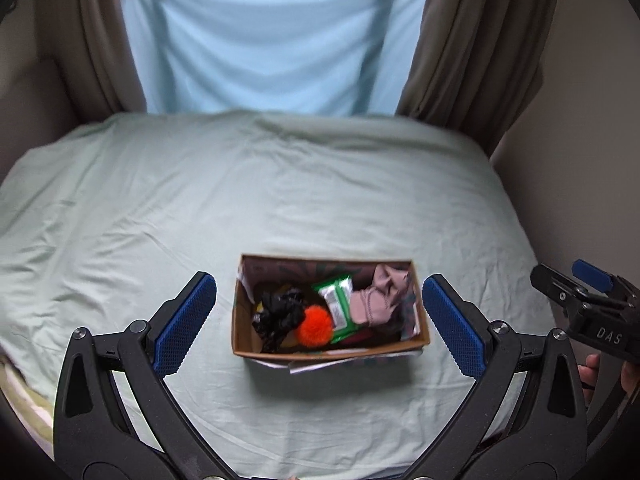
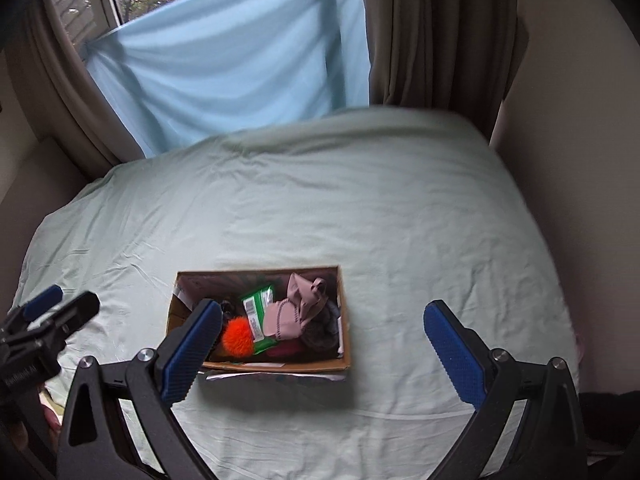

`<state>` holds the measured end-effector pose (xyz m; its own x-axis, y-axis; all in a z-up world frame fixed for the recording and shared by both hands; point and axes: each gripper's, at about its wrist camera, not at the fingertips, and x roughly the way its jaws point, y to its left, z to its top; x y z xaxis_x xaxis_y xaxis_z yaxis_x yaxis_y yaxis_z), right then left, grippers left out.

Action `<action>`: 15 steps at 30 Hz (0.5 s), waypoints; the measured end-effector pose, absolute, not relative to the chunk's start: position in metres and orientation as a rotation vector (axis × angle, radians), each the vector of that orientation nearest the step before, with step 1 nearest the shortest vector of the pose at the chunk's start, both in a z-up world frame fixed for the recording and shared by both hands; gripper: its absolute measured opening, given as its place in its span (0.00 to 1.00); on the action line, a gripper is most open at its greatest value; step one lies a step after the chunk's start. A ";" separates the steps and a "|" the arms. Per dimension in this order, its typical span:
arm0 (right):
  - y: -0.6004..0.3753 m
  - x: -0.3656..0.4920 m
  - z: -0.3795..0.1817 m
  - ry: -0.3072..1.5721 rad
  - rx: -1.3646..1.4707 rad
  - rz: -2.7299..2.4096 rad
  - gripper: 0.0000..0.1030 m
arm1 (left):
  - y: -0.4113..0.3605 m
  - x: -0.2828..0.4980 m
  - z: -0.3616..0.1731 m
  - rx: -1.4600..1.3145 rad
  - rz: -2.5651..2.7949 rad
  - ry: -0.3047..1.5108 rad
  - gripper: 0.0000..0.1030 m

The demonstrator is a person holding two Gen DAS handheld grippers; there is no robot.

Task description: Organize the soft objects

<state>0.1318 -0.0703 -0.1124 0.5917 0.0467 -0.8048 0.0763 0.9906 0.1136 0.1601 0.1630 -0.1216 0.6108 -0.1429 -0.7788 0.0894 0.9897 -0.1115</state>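
A cardboard box [image 1: 324,354] sits on the pale green bed sheet [image 1: 280,184]. It holds a pink garment [image 1: 380,300], a green wipes pack [image 1: 338,304], an orange fluffy ball [image 1: 316,324] and a black crumpled item [image 1: 280,312]. My left gripper [image 1: 320,324] is open and empty, held above the box with a finger on each side. My right gripper [image 2: 324,344] is open and empty, above the box's [image 2: 280,366] right half; the pink garment [image 2: 296,308], wipes pack [image 2: 258,312] and orange ball [image 2: 238,336] show between its fingers. Dark items lie under the garment.
The right gripper's body [image 1: 592,312] shows at the right edge of the left wrist view; the left gripper's body [image 2: 44,328] shows at the left of the right wrist view. A blue cloth [image 1: 264,36] and brown curtains [image 1: 472,40] hang behind the bed. A wall [image 2: 580,160] borders the right.
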 end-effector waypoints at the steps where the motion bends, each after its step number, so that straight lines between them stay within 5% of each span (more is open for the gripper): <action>1: -0.073 0.128 -0.104 0.923 0.133 -0.015 0.98 | 0.161 0.156 -0.110 -0.066 -0.126 0.882 1.00; 15: -0.112 0.068 -0.001 0.659 0.083 -0.056 0.98 | 0.120 0.090 -0.013 -0.018 -0.082 0.625 1.00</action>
<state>0.0683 -0.1116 -0.0009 0.7892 -0.0257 -0.6136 0.0786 0.9951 0.0595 0.0902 0.1202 -0.0129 0.8077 -0.0821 -0.5838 0.0711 0.9966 -0.0417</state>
